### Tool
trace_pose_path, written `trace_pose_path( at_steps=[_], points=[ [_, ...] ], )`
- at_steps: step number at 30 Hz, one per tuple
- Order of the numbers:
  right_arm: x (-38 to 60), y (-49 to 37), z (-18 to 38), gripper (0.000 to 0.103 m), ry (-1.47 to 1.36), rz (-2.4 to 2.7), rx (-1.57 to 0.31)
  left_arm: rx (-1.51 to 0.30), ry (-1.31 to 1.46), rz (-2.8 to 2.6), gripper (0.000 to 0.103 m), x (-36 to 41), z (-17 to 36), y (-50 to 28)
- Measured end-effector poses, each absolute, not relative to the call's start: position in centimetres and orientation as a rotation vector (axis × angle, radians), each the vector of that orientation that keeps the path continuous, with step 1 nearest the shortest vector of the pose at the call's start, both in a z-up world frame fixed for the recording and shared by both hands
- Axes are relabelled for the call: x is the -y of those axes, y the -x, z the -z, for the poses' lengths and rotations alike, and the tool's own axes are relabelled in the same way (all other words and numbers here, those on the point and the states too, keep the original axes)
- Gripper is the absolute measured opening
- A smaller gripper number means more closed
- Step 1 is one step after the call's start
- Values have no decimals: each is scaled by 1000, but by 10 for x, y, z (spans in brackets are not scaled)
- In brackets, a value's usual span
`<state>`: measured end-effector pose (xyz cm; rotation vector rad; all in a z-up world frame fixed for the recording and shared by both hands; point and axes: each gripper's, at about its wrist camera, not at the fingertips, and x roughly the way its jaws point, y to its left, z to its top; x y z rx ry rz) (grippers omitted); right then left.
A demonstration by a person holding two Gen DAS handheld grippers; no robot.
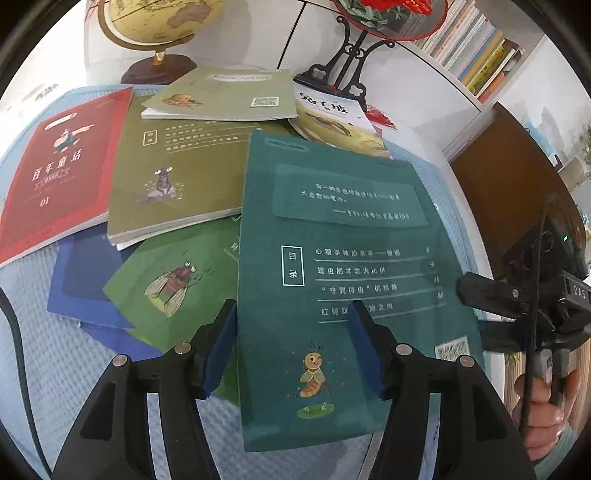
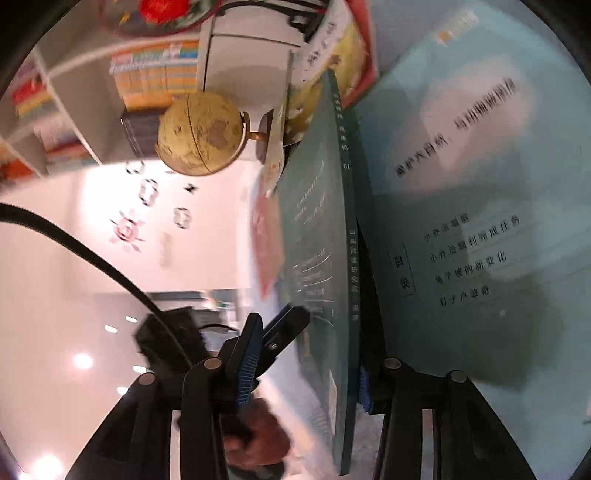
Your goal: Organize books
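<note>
Here, left wrist view: we see our left gripper (image 1: 291, 343) w/ fingers apart, straddling the teal book's (image 1: 343, 280) lower left edge, pads not pressing. Right wrist view: right gripper (image 2: 306, 380) fairly narrow, teal book edge-on between fingers; grip unclear.

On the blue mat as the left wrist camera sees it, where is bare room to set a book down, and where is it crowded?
Bare mat shows at the lower left, bordered by the dark blue book and a black cable. From the red book across to the teal book the covers overlap, and the globe and the black stand close the back edge.
</note>
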<state>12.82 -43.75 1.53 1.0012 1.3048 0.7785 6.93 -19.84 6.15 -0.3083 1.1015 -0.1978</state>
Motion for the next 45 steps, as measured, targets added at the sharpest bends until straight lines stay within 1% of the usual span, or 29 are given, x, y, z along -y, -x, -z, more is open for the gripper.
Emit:
trace_pose_path(
  at_steps=[1,3,5,12,16,21,23,25,27,30,31,32,33,35,37,38,40,41,42,43,45],
  points=[
    [433,-129,-25,36,-930,-759,-1294,-1104,313,198,57,197,-62,-67],
    [424,-129,-39,25,-814,-736,-1291,-1111,320,190,57,193,-62,-61],
    [412,-126,-51,22,-700,-727,-1284,-1113,322,183,57,188,-64,-52],
    [382,-113,-79,21,-521,-708,-1242,-1094,294,136,57,154,-83,-20],
    [357,-108,-102,21,-364,-661,-1203,-1068,311,121,57,116,-98,2],
    [300,-91,-141,21,-57,-584,-1124,-1034,320,91,57,66,-113,23],
    [266,-83,-155,21,106,-567,-1083,-1014,336,62,57,42,-119,31],
    [234,-79,-165,21,208,-573,-1046,-1000,352,36,57,20,-123,37],
    [204,-75,-171,21,233,-609,-1035,-985,366,-1,57,-8,-126,43],
    [164,-74,-171,23,201,-707,-1098,-966,370,-48,57,-38,-128,48],
    [155,-72,-170,24,168,-755,-1118,-961,364,-79,57,-53,-129,51],
    [147,-69,-169,32,121,-807,-1141,-958,362,-97,57,-62,-129,53],
    [144,-68,-167,53,95,-825,-1154,-958,363,-114,57,-71,-128,54],
    [146,-66,-160,76,27,-814,-1165,-967,376,-145,57,-93,-123,57],
    [155,-65,-150,76,-18,-788,-1169,-983,389,-158,57,-108,-117,58],
    [160,-68,-138,76,-36,-738,-1200,-995,403,-155,57,-114,-111,56],
    [164,-74,-116,71,-55,-649,-1254,-1013,428,-120,57,-121,-103,53],
    [169,-77,-101,60,-66,-600,-1277,-1029,439,-89,57,-119,-97,48],
    [172,-78,-92,54,-79,-577,-1292,-1051,443,-51,57,-113,-91,41],
    [178,-79,-77,52,-112,-533,-1316,-1070,439,-15,57,-106,-87,38],
    [184,-77,-63,39,-129,-472,-1328,-1104,414,41,57,-91,-80,32]
  ],
)
